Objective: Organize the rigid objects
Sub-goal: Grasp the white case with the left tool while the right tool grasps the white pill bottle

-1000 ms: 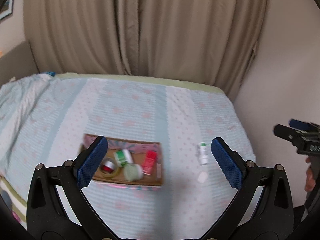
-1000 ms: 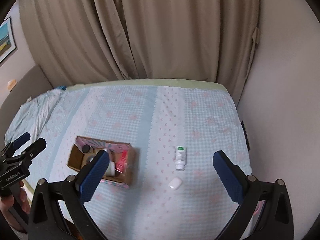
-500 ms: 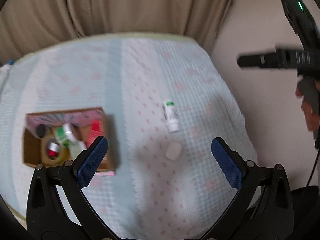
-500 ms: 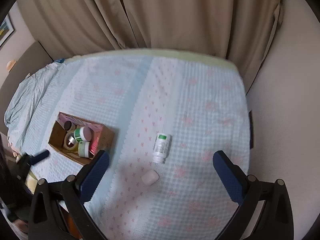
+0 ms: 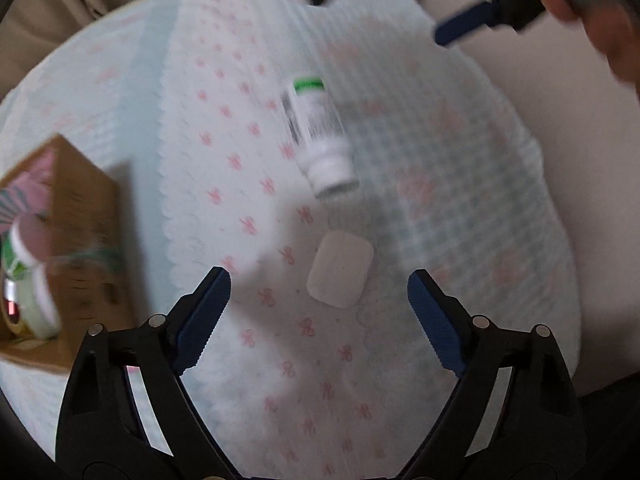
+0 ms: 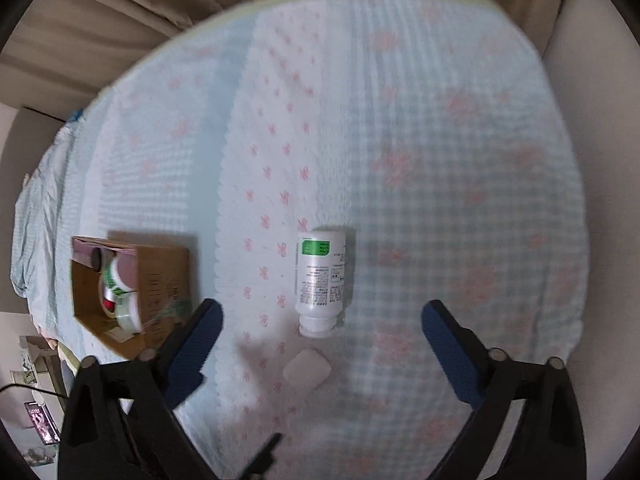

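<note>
In the left wrist view, the left gripper (image 5: 319,304) points steeply down over a bed covered with a pale blue and white bedspread (image 5: 224,128) printed with pink bows; its blue-padded jaws stand wide but are closing, gripping nothing, with a small white rounded case (image 5: 340,269) lying on the cloth between and just ahead of them. Beyond the case lies a white bottle with a green label (image 5: 316,132), blurred, cap end nearer the case. A cardboard box (image 5: 86,216) holding jars and a tape roll sits toward the bed's left edge. The right gripper (image 5: 400,8) shows at the top with a hand (image 5: 592,16). In the right wrist view, the right gripper (image 6: 321,338) also hangs wide and empty, jaws closing, the bottle (image 6: 321,276) and case (image 6: 307,368) between its fingers, untouched; the box (image 6: 160,280) is by the left edge.
</note>
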Available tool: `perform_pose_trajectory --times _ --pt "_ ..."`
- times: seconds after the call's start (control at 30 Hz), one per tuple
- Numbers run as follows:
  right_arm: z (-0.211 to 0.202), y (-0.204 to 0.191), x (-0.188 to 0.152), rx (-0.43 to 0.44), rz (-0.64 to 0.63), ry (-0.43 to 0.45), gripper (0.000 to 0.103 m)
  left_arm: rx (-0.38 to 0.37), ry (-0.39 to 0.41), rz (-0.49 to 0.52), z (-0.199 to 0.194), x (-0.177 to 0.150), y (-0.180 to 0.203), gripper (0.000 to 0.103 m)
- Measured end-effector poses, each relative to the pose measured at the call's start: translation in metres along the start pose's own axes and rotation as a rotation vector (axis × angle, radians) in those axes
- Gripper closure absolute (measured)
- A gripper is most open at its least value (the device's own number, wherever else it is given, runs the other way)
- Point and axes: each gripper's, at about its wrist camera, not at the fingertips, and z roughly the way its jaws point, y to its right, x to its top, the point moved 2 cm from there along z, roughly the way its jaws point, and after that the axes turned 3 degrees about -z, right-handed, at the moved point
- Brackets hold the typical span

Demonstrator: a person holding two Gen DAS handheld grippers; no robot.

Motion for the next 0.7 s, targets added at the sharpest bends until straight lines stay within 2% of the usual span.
perform_pose_trajectory --times 0.07,0.1,0.2,0.33,0.47,0.57,0.7 --pt "0.025 0.002 0.005 0.002 0.008 -0.038 0.008 0.004 -0.016 0.021 0.018 -0.003 0.004 0.018" --pt "0.035 0.003 0.007 0.001 0.009 -0.053 0.01 0.007 -0.024 0.033 0.025 -0.004 0.006 0.025" --pt "0.066 0.005 0.009 -0.01 0.01 -0.104 0.017 0.0 -0.07 0.071 0.049 -0.008 0.014 0.035" --pt "0.094 0.007 0.006 -0.015 0.027 -0.152 0.022 0.021 -0.099 0.115 0.066 -0.008 0.017 0.037" --pt "0.108 0.009 0.005 0.004 0.048 -0.179 0.027 0.03 -0.106 0.145 0.073 -0.006 0.019 0.038" --pt "0.116 0.009 0.008 0.001 0.052 -0.187 0.028 0.049 -0.105 0.18 0.074 -0.004 0.023 0.048" --pt "0.125 0.005 0.014 -0.014 0.033 -0.196 0.039 0.059 -0.112 0.19 0.073 -0.002 0.028 0.059"
